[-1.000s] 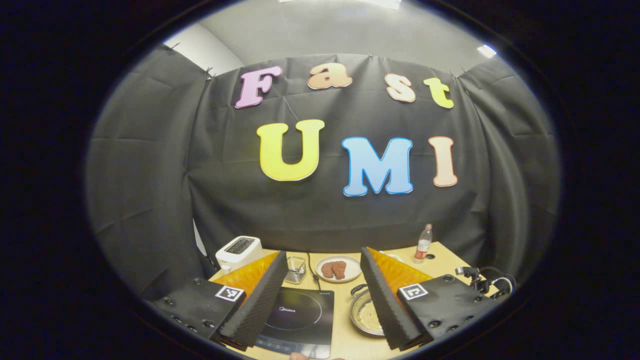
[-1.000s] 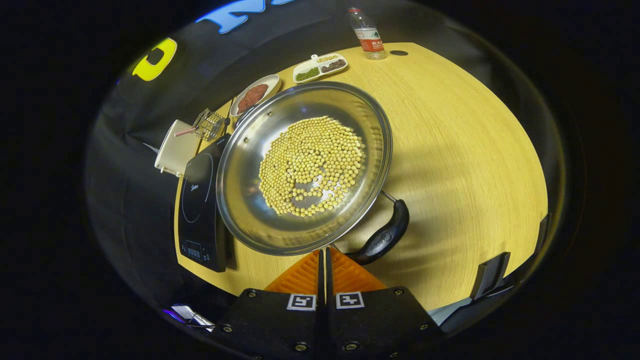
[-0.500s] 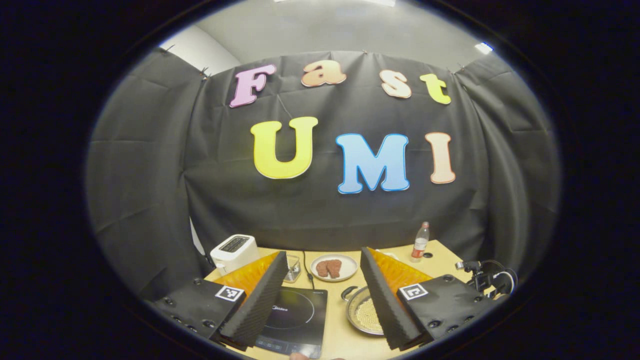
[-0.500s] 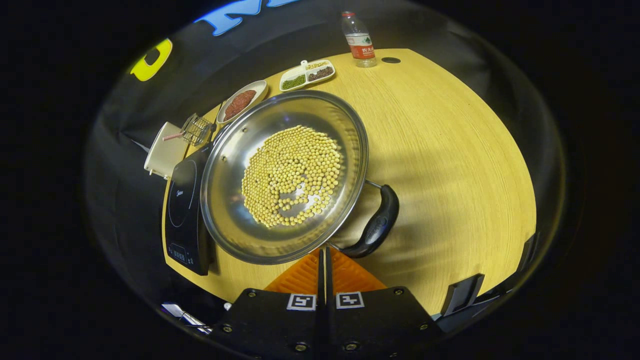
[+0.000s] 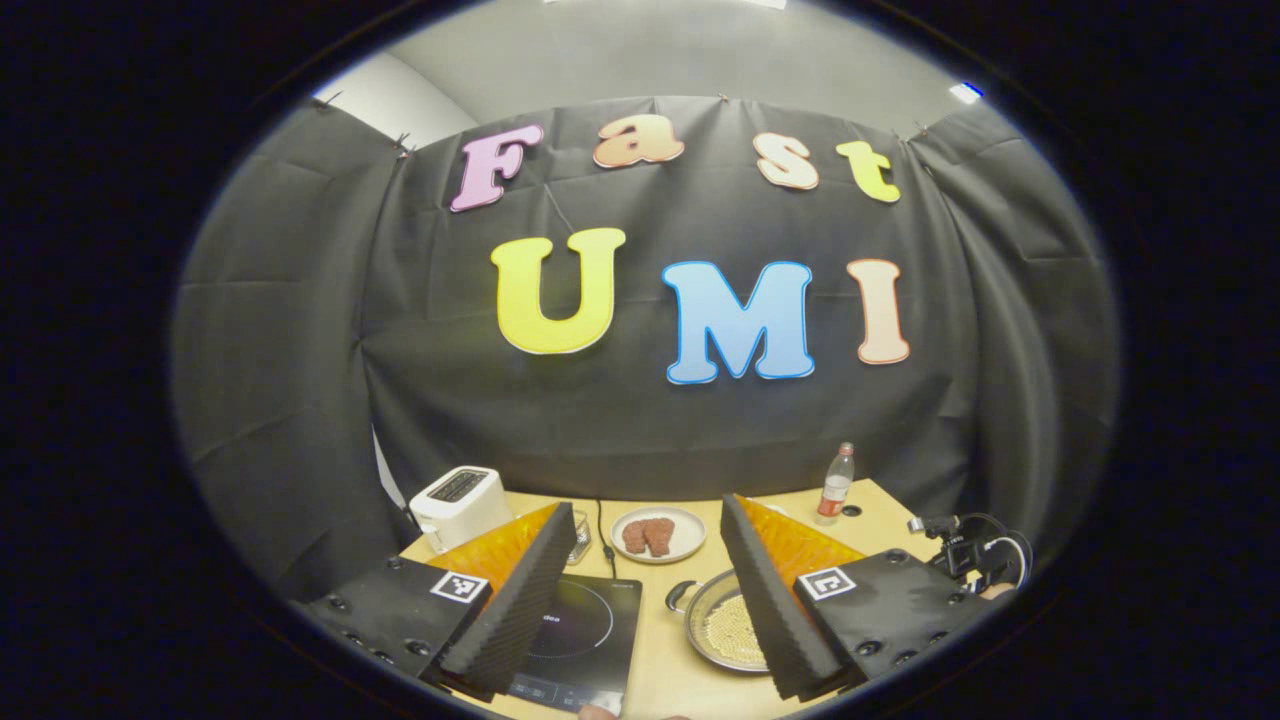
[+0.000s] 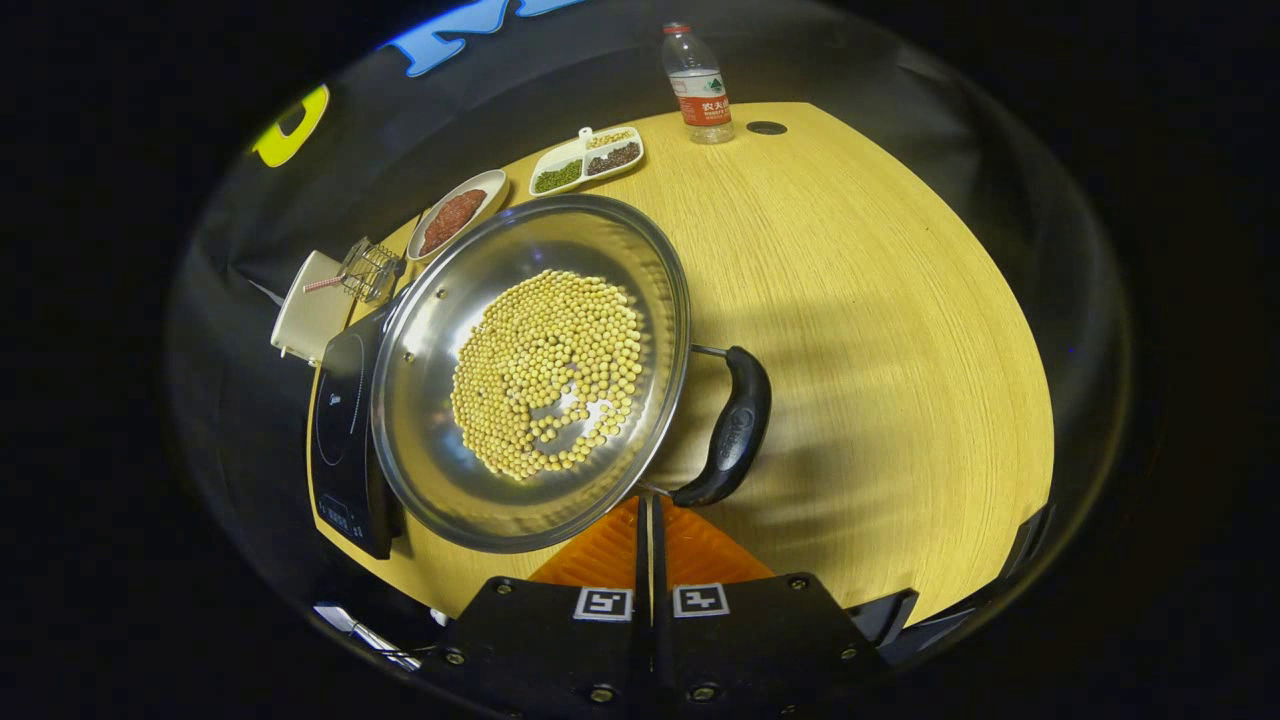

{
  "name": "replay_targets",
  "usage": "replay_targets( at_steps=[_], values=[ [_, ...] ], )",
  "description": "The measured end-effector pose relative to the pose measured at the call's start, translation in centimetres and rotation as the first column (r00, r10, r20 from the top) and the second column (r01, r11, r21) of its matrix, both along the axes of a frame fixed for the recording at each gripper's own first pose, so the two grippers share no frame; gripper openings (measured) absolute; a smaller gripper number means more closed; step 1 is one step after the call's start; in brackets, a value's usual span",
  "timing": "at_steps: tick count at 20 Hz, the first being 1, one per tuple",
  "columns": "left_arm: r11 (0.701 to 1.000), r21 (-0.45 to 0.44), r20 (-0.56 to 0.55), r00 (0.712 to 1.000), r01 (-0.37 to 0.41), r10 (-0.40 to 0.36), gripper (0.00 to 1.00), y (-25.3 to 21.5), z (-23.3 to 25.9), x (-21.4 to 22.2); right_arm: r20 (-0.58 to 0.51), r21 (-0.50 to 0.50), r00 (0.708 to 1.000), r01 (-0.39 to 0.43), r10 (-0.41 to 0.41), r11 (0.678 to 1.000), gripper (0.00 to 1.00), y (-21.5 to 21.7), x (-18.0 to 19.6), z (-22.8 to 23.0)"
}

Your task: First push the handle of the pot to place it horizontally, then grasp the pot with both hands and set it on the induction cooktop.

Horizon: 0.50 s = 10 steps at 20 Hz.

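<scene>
The steel pot [image 6: 420, 400], holding several yellow beans, stands on the wooden table [image 6: 880, 330]. Its black handle [image 6: 735, 430] juts out on the right of the right gripper view. My right gripper [image 6: 648, 508] is shut with nothing in it. Its tips are at the pot's near rim, beside the handle's lower end; contact is unclear. The black induction cooktop [image 6: 340, 420] lies just left of the pot. My left gripper [image 5: 646, 505] is open above the table's near edge, with the cooktop [image 5: 585, 625] and the pot [image 5: 715, 625] ahead between its fingers.
A white toaster [image 5: 455, 497], a wire basket [image 6: 368, 268], a plate of meat [image 5: 657, 535], a divided dish [image 6: 585, 160] and a water bottle [image 6: 697, 85] line the table's far side. The other gripper's rig [image 5: 968, 555] shows at the right in the left gripper view.
In the right gripper view the pot has slid left and turned, and its handle has swung round and up. The left gripper view has drawn back slightly; that gripper stays open.
</scene>
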State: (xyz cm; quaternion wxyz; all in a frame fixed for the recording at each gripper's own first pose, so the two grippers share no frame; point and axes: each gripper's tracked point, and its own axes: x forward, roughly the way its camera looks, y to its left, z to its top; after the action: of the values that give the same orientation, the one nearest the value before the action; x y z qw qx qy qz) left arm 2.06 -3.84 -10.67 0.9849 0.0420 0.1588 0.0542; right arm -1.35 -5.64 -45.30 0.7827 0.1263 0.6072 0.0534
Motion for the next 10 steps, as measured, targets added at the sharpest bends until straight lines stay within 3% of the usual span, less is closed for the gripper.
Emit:
replay_targets(
  at_steps=[10],
  values=[
    [0.999,0.016,-0.02,0.998,-0.052,0.052,0.95,0.0,-0.7,-0.5,-0.001,-0.052,0.999,-0.049,0.049,0.997,0.01,-2.3,3.0,-1.3]
  ],
)
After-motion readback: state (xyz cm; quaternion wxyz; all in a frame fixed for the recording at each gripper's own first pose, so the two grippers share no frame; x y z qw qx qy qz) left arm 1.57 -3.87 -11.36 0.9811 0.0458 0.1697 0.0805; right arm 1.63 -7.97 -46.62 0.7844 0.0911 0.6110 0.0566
